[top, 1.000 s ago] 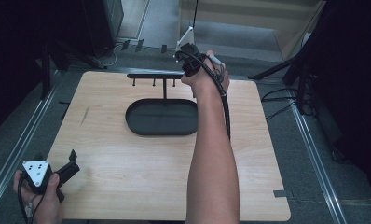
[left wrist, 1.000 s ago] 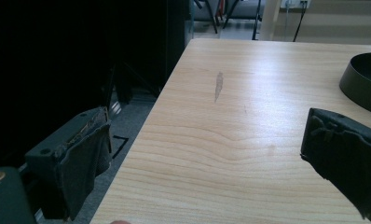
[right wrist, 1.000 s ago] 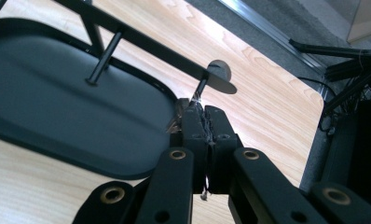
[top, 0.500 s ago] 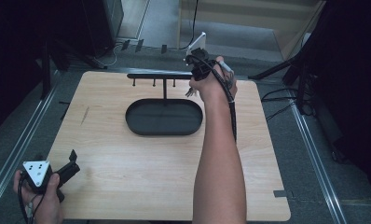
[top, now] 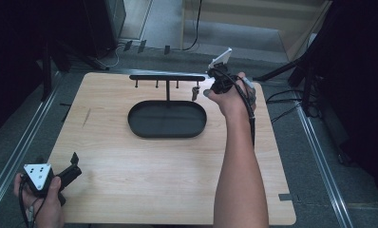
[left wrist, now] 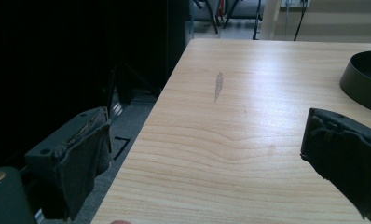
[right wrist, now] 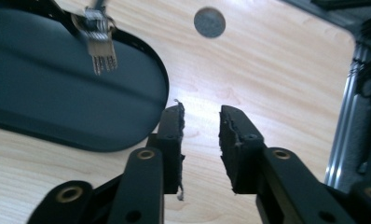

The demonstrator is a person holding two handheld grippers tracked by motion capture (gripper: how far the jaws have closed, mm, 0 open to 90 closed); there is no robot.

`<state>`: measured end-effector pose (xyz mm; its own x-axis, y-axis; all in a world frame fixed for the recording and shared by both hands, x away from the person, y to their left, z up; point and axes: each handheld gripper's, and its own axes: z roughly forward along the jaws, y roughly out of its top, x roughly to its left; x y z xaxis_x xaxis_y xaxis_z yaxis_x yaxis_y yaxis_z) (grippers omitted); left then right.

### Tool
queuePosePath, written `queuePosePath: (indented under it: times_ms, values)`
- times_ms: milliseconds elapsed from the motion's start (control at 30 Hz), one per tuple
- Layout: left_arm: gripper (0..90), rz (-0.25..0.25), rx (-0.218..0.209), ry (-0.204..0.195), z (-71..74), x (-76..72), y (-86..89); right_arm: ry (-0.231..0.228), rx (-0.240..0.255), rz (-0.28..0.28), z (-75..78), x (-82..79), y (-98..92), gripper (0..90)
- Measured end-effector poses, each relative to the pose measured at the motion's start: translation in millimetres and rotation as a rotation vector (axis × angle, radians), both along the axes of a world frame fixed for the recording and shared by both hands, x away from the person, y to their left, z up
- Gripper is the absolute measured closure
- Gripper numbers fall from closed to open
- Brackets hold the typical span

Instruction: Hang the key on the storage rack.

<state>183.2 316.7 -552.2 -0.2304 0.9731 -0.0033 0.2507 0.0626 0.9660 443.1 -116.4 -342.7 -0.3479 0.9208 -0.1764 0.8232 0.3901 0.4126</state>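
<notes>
Landmark: black oval tray (top: 167, 119) near the middle of the wooden table (top: 177, 180), slightly toward the far edge; all places below are given from it.
Rack: a black T-shaped stand (top: 167, 78) rises from the tray's far rim, its horizontal bar running above and behind that rim with short pegs hanging beneath.
Keys: a small bunch of keys (top: 195, 91) on a ring hangs from the peg at the bar's right end, above the tray's far right rim. In the right gripper view the bunch (right wrist: 99, 44) hangs over the tray's dark floor (right wrist: 58, 84), blurred.
Right gripper: right gripper (top: 211, 88) held up just right of the keys and of the tray's far right rim, grey plate on top tilted toward the far side. Contact with the keys cannot be told from the high view.
Right jaws: in the right gripper view (right wrist: 200, 135) the jaws stand a narrow gap apart, nothing between them, over bare wood just beside the tray's rim.
Round mark: a dark round disc (right wrist: 209, 22) lies on the wood beyond the tray's end in the right gripper view.
Left gripper: left gripper (top: 70, 166) well apart from the tray, at the table's near left corner, held in the left hand (top: 42, 199).
Left jaws: spread wide in the left gripper view (left wrist: 207, 154), nothing held; one jaw hangs off the table edge, the other over the wood, with the tray's rim (left wrist: 363, 77) at the far right.
</notes>
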Motion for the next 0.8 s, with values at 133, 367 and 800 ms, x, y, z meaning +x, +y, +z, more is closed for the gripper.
queuePosePath:
  times_ms: [133, 367, 800]
  values:
    - [2.2, 0.001, -0.001, 0.0, 0.0, 0.0, -0.1, 0.024, 0.039, -0.01, -10.9, -3.3, -15.0, 63.2]
    - [2.2, 0.0, 0.008, -0.001, -0.2, 0.0, -0.5, 0.058, 0.048, -0.019, -29.9, -11.5, -36.1, 49.2]
    - [2.2, -0.001, 0.008, 0.0, -0.2, 0.0, -0.7, 0.03, 0.118, -0.063, -69.2, -41.9, -80.9, 28.7]
